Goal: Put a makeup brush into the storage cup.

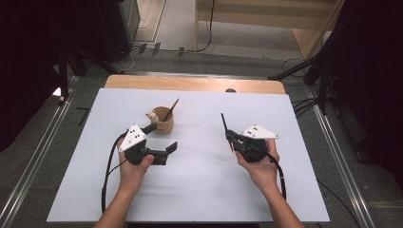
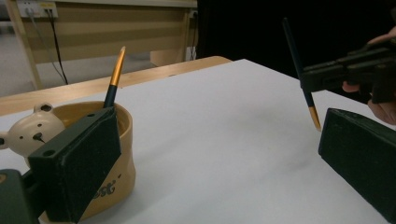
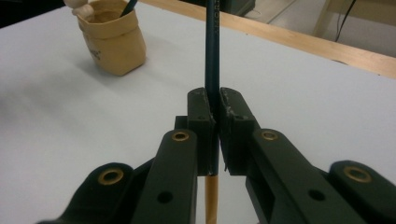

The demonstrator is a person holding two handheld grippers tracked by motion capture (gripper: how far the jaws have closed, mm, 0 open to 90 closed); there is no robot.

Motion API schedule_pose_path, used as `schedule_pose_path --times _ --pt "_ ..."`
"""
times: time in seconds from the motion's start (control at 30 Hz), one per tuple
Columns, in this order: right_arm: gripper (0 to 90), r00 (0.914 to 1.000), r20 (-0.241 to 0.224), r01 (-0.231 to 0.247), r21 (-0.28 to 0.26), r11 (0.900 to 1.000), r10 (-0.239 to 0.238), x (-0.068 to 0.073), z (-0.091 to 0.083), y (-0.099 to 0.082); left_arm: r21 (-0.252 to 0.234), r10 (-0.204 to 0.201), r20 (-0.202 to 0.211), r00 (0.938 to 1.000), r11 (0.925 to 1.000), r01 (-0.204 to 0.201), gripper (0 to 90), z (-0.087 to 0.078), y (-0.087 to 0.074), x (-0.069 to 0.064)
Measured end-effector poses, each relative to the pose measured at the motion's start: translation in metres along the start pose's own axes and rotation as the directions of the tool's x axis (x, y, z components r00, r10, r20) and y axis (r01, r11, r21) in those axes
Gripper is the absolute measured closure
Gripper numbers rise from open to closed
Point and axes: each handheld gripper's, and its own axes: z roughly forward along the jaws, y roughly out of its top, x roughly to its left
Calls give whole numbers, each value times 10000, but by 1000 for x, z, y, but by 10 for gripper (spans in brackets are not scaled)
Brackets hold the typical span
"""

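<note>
Two hands come in from the bottom edge of the high view, and each one carries a hand-held gripper. On the left side, the left hand-held gripper is released: its two jaws stand wide apart and nothing is between them. In the left gripper view, one jaw is just in front of the cup, very close to its wall, but I cannot tell if it touches; the other jaw is well apart, above bare white surface.

On the right side, the right hand-held gripper is clenched on a pen. In the right gripper view the pads press on the dark barrel of the pen from both sides. The dark part rises above the jaws, and an orange-gold end shows below them. In the high view this pen points away from the person and is a little tilted, above the worktop, near its middle and to the right of the cup. The left gripper view shows the gold tip in the air, not touching the surface.

The cup is tan, with a small bear head on its rim on the left side. It stands upright on the white worktop, in the far left part, just beyond the left hand-held gripper. A second pen stands in the cup. It leans to the right, with its gold end up.

A black cable goes from each hand-held gripper back along the forearm.
</note>
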Motion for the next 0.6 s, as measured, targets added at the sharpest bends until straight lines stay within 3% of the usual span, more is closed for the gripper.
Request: schedule_pose_path --times 0.1,0.2,0.33,0.6 --pt "851 9996 116 250 -38 9997 -249 0 -1 -2 -48 -97 19 10000 9999 97 0 1 1 2" --pt "851 9998 111 174 -240 9996 -172 0 -3 -4 -27 -35 75 10000 10000 35 0 3 1 0" --pt "850 9975 282 654 -390 9971 -643 4 -4 -7 197 246 224 9994 9995 -251 0 7 -1 -2" --pt "850 9897 434 1387 -491 9891 -1366 18 -3 -11 253 233 602 9979 9994 -248 0 7 1 -3"
